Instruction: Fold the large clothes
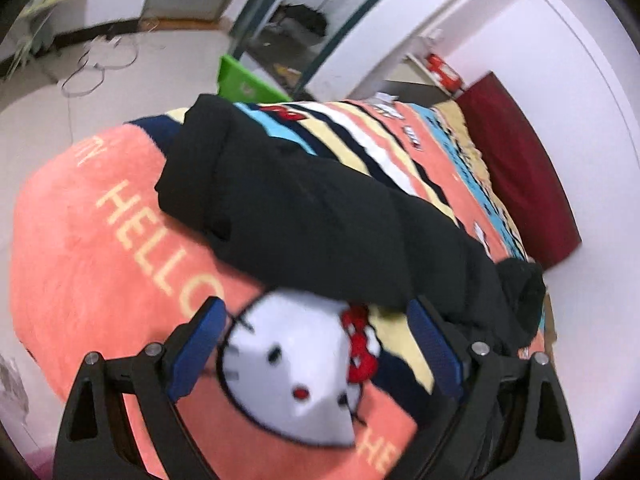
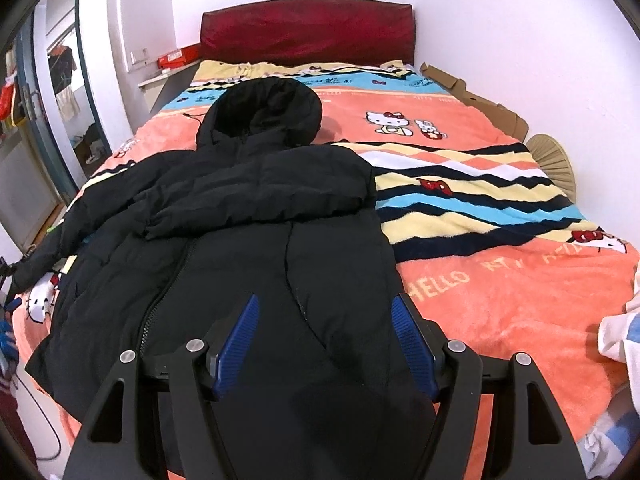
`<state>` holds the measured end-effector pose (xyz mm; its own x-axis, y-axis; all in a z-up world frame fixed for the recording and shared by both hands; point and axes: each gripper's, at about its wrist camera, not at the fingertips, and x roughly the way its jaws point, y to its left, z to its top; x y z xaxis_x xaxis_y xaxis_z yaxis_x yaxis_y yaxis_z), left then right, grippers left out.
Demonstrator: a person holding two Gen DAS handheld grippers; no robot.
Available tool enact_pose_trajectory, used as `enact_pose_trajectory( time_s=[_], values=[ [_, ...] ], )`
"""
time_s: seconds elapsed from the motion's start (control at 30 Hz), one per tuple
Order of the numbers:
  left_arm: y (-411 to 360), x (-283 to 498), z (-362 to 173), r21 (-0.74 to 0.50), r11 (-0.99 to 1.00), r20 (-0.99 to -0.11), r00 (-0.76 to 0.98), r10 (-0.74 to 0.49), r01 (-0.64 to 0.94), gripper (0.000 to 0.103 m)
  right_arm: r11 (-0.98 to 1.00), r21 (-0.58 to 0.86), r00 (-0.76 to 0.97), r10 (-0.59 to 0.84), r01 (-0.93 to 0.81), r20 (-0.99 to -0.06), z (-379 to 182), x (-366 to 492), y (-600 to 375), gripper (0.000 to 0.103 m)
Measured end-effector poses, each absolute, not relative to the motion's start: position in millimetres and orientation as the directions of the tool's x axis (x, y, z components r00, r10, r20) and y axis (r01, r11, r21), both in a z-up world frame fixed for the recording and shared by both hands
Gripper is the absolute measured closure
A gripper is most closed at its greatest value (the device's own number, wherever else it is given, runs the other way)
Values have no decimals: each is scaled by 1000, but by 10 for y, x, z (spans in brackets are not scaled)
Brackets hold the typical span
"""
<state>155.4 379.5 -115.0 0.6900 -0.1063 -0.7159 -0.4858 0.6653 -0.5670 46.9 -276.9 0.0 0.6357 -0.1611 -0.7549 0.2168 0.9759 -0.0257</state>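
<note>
A: Where is the coat?

B: On the bed, over the blanket's left half, hood toward the red headboard, hem at the foot edge. One sleeve lies folded across the chest; the other trails off toward the left edge.

A: The right gripper?

B: Above the coat's lower front, near the foot edge. Fingers stand wide, nothing between the blue pads.

A: And the left gripper?

B: Also wide and empty, over the cat face printed on the blanket beside the coat. That view is blurred.

A: Anything else about?

B: Cardboard along the right edge, pale cloth at the near right corner.
</note>
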Motion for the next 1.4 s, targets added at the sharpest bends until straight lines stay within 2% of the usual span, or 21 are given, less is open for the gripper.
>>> enact_pose_trajectory(
  time_s=[0.13, 0.27, 0.33, 0.37, 0.4, 0.47, 0.6, 0.7, 0.93, 1.27, 1.4],
  values=[
    [3977, 1730, -1346, -606, 586, -720, 684, -116, -538, 13, 974, -42, 630, -178, 224, -756, 57, 488, -2743, 35],
    [4142, 1871, -1422, -664, 495, -688, 717, -111, -560, 15, 972, -58, 630, -193, 229, -752, 102, 481, -2716, 35],
    [4222, 1938, -1452, -684, 459, -679, 725, -115, -567, 22, 972, -65, 630, -198, 228, -751, 110, 477, -2704, 35],
    [4256, 1969, -1480, -690, 440, -678, 725, -118, -574, 33, 972, -61, 630, -195, 229, -752, 110, 477, -2703, 35],
    [4293, 2004, -1521, -694, 424, -681, 721, -125, -582, 51, 971, -58, 630, -195, 231, -751, 111, 477, -2702, 35],
    [4340, 2062, -1599, -696, 409, -687, 713, -142, -590, 72, 971, -56, 628, -195, 234, -753, 103, 484, -2704, 35],
    [4387, 2104, -1619, -714, 413, -668, 727, -160, -565, 84, 972, -53, 620, -188, 230, -762, 66, 545, -2721, 35],
    [4359, 2162, -1527, -694, 465, -671, 728, -142, -549, 88, 973, -44, 623, -179, 227, -762, 43, 604, -2759, 35],
    [4213, 2242, -1175, -664, 556, -652, 751, -102, -501, 91, 975, -10, 636, -152, 222, -757, -24, 666, -2906, 35],
    [3551, 2310, -183, -559, 743, -609, 790, -67, -368, 92, 975, 31, 658, -125, 220, -743, -160, 603, -3174, 35],
    [3095, 2357, 205, -516, 807, -592, 801, -94, -286, 92, 964, 74, 672, -123, 257, -730, -170, 547, -3383, 35]
  ],
)
